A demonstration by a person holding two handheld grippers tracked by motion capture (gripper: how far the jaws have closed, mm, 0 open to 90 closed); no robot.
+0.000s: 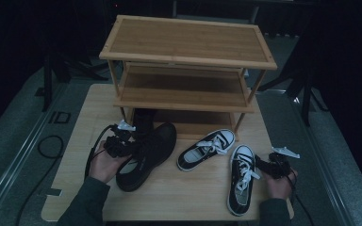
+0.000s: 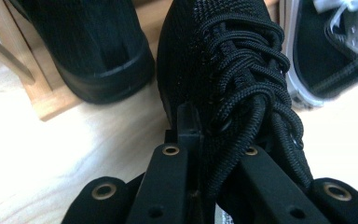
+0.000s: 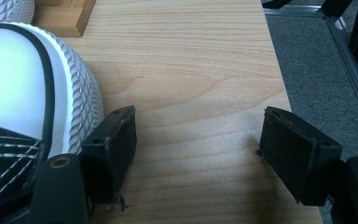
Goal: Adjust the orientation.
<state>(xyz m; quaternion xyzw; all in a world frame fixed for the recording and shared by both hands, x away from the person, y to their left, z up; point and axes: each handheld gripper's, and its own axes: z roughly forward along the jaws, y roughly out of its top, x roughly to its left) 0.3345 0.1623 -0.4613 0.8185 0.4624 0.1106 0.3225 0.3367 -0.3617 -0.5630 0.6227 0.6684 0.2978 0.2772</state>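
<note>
On a wooden desk (image 1: 169, 197) before a shoe rack (image 1: 188, 52), the left tool (image 1: 122, 143) is clamped on a black sneaker (image 1: 148, 153) by its laced upper, best lifted level and slowly toward the rack, while the right tool (image 1: 275, 165) rests wide open, empty, beside a black-and-white sneaker (image 1: 240, 179).

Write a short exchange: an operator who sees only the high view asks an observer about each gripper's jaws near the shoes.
Operator: Has the left gripper got the black shoe?
Observer: Yes. The left gripper view shows its jaws shut on the shoe's side, right by the laces.
Operator: And the right gripper?
Observer: Its jaws stand wide open over bare table, with nothing between them. One jaw sits beside the sneaker, at its white toe, not gripping it.
</note>
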